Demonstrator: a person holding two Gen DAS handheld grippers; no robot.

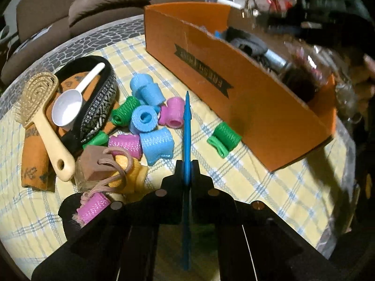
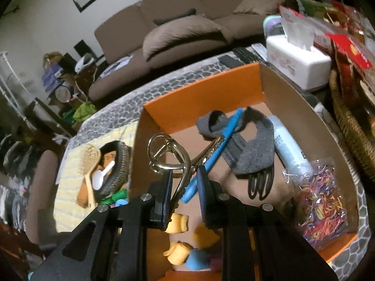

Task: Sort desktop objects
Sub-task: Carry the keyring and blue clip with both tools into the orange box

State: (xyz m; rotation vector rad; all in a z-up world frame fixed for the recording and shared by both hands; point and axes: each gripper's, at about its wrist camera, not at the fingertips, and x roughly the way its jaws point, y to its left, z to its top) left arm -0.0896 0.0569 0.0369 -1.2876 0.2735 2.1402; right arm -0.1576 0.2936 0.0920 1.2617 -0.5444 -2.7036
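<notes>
1. Over the checked worktop (image 1: 269,187), in the left wrist view, the left gripper (image 1: 187,171) has its jaws pressed together on a thin blue stick (image 1: 186,128), possibly a comb's tail, which points toward 12 o'clock.
2. Unsorted things lie from 9 to 11 o'clock of those jaws: blue, pink and green hair rollers (image 1: 144,118), a cream hairbrush (image 1: 44,107), a white scoop (image 1: 70,107) and a black headband (image 1: 103,103). One green roller (image 1: 223,139) sits just beside the wall of the orange box (image 1: 234,93), at 1 o'clock.
3. Above the open box, in the right wrist view, the right gripper (image 2: 184,182) has its jaws pinching a gold metal hair clip (image 2: 168,154), held clear of the box floor.
4. Already inside the box (image 2: 201,93) lie a blue comb (image 2: 211,154), a grey cloth piece (image 2: 248,149), a black claw clip (image 2: 260,185), a pale bottle (image 2: 288,145) and a bag of coloured elastics (image 2: 321,199) at 3 o'clock.
5. My reading: the step is dropping items into the box. Next, the right jaws need to spread over a bare patch of the floor; the left must carry its stick toward 1 o'clock, over the box wall.
</notes>
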